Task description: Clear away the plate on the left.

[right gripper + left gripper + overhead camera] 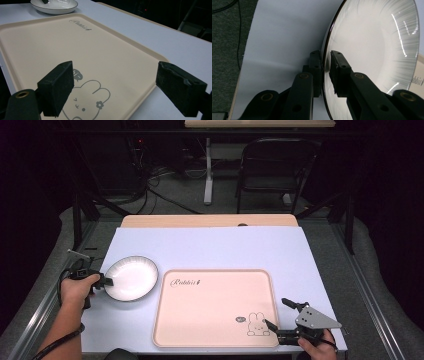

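Left gripper (106, 281) clamped on white plate (131, 277) rim at 9 o'clock; right gripper (280, 316) jaws apart, over beige rabbit tray (210, 305) corner.

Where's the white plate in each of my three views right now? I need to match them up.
High view: white plate left of centre, beside the tray, left gripper on its rim.
Left gripper view: plate at right, rim between the jaws.
Right gripper view: plate top left.
Shared landmark: the tray's script lettering.
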